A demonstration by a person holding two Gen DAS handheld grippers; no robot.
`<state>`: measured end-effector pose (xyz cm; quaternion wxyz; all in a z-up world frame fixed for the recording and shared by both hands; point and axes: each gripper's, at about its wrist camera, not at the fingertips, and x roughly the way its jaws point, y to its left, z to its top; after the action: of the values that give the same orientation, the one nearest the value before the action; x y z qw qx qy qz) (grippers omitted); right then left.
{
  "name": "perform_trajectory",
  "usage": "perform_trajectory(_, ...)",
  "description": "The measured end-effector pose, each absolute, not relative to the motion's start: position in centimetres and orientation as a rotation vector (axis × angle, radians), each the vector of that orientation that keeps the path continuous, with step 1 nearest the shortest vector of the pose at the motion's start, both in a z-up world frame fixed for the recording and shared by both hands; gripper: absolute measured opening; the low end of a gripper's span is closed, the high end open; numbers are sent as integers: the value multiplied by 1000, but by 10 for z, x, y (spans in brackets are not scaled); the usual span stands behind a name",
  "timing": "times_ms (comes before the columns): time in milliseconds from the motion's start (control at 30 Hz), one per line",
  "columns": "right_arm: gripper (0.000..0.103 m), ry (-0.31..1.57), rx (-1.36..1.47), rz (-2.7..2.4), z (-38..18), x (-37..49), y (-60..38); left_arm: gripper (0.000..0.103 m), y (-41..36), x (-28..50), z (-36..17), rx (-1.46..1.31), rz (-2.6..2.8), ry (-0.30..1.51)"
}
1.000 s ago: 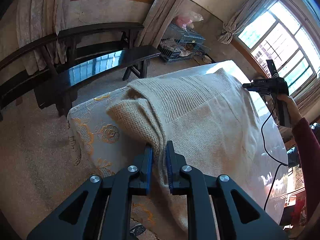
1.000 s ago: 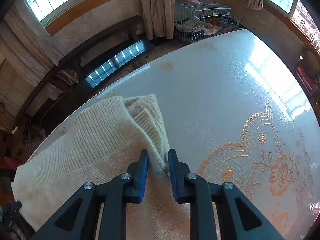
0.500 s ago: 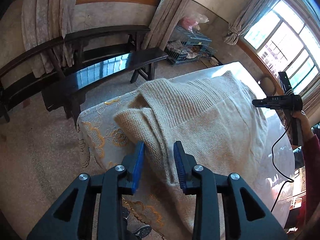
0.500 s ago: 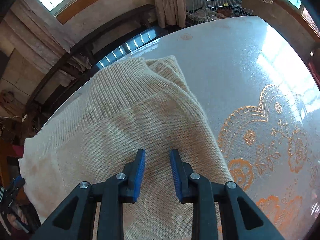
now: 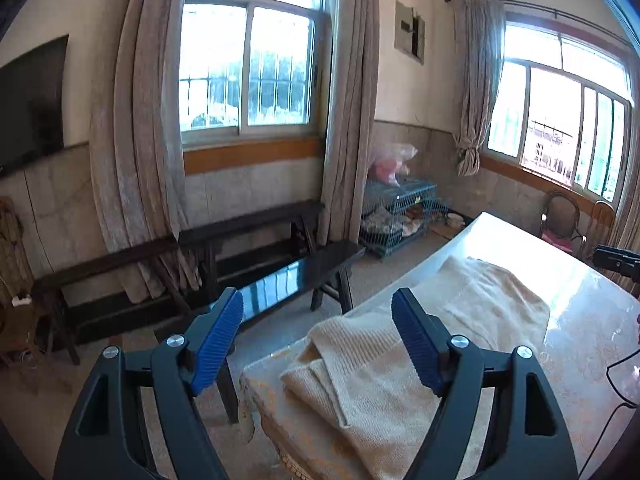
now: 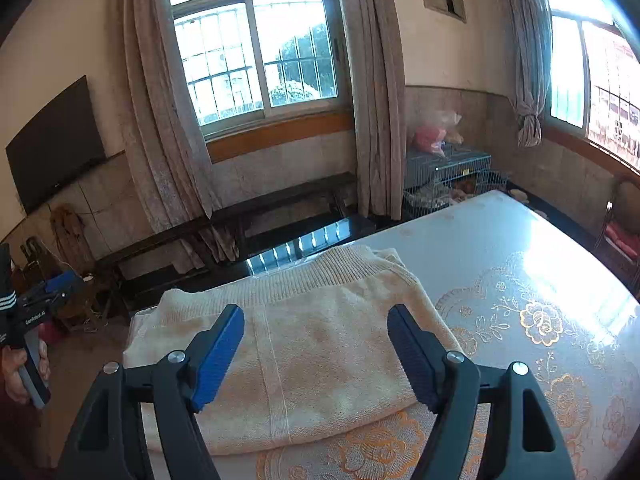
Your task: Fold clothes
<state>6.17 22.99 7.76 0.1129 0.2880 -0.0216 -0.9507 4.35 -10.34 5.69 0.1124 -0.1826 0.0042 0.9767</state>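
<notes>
Now the big table (image 6: 500, 248), under its glossy cloth with gold flowers, carries one cream sweater (image 6: 304, 344) at its near left end, lying flat in a folded rectangle with the ribbed band along the far edge and a doubled-over flap at the left corner, close to the table's edge. Beyond it a dark bench (image 5: 296, 276) stands on the floor by the curtained window. Both tools are lifted clear of the knit: the left gripper (image 5: 318, 340) and the right gripper (image 6: 316, 354) have each just been opening, their blue pads now spread wide with nothing between them.

To me this fold looks finished and let go. What comes next, I'd guess, is either another fold across the rectangle or tidying that bunched left corner; either way each gripper must come back down to an edge and pinch all layers together.
</notes>
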Motion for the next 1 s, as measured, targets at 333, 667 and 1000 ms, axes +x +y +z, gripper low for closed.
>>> perform_trajectory(333, 80, -1, 924, -2805, 44, 78, 192, 103, -76, 103, 84, -162, 2975, -12)
perform_trajectory(667, 80, -14, 960, -2944, 20, 86, 177, 103, -29, 115, 58, -209, 3132, -72)
perform_trajectory(1000, 80, -40, 803, -2960, 26, 102, 185, 103, 13, 148, 56, -9, 3222, -16)
